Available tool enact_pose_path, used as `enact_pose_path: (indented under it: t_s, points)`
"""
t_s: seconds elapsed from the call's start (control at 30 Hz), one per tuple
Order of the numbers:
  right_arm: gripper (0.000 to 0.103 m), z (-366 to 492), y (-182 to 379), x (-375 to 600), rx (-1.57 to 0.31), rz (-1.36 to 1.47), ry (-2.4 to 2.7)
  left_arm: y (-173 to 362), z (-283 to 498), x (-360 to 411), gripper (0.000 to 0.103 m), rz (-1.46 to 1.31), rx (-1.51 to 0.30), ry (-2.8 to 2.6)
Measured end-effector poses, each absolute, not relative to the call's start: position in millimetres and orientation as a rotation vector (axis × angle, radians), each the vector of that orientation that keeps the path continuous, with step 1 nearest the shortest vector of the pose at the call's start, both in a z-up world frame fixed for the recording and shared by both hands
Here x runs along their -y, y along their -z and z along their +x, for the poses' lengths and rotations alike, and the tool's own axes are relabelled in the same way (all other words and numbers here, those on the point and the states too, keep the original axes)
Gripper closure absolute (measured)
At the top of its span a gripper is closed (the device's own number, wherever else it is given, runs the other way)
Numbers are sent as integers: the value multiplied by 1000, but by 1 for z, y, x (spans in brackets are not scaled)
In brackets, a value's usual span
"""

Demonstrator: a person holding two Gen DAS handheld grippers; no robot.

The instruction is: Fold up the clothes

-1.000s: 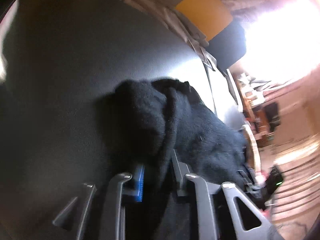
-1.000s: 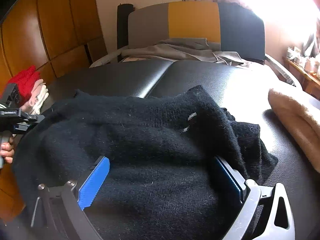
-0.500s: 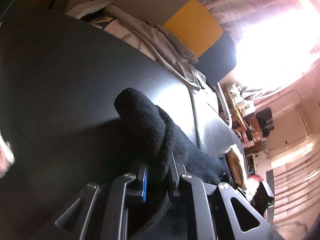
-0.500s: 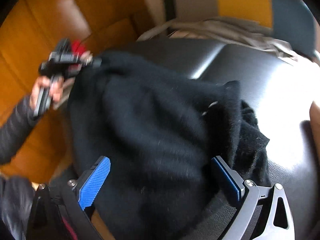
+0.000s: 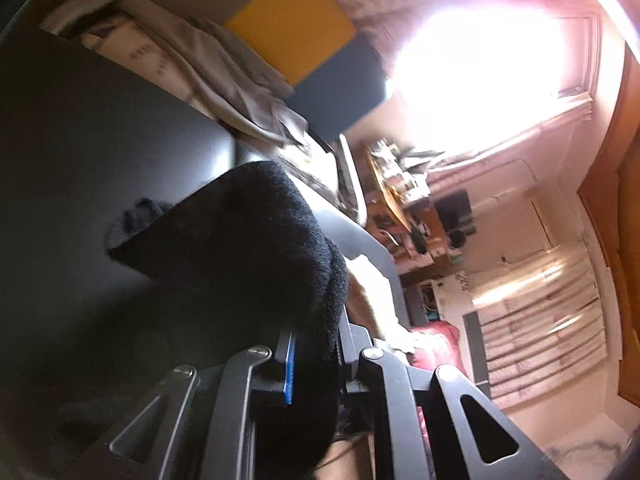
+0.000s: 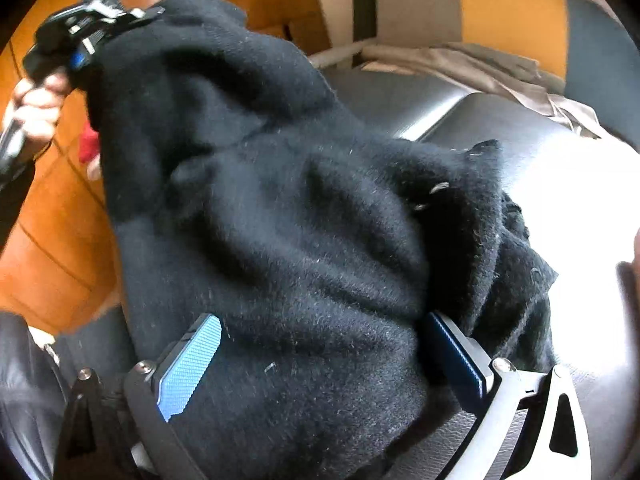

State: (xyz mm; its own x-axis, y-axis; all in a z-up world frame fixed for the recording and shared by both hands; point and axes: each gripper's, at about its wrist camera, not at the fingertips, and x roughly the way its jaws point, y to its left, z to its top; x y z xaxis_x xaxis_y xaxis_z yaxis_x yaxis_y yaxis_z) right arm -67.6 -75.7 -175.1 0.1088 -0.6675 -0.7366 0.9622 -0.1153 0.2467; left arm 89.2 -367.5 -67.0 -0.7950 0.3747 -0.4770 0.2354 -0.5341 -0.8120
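A black knit sweater [image 6: 280,220] is stretched between both grippers above a black padded surface [image 6: 500,128]. My left gripper [image 5: 314,344] is shut on one edge of the sweater [image 5: 248,248], which bulges forward past the fingers. In the right wrist view that left gripper [image 6: 92,36] is high at the upper left, held by a hand [image 6: 36,108]. My right gripper [image 6: 320,344] stands open, its blue pads [image 6: 192,360] wide apart, with the sweater's bulk draped between them. The sweater's right end still rests bunched on the surface.
A grey garment [image 6: 480,68] lies at the far end of the surface, below a grey, yellow and dark chair back [image 6: 512,12]. Orange wooden panelling [image 6: 48,240] and something red [image 6: 88,146] are at the left. A bright window [image 5: 480,60] glares.
The left gripper has lifted its sweater edge up and away from the surface. The sweater now hangs raised on the left, and the right gripper stays open under it.
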Motion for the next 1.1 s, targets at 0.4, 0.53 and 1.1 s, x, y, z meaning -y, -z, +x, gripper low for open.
enact_pose_path:
  t_s: [0.4, 0.53, 1.1]
  points:
    - [0, -79, 173, 49, -252, 862, 1447, 134, -28, 259, 90, -1285, 1461, -2359]
    - [0, -82, 172, 40, -191, 855, 1440, 159, -46, 247, 88, -1382, 1460, -2312]
    - [0, -56, 127, -65, -318, 931, 1554, 90, 72, 328, 72, -1176, 1383, -2513]
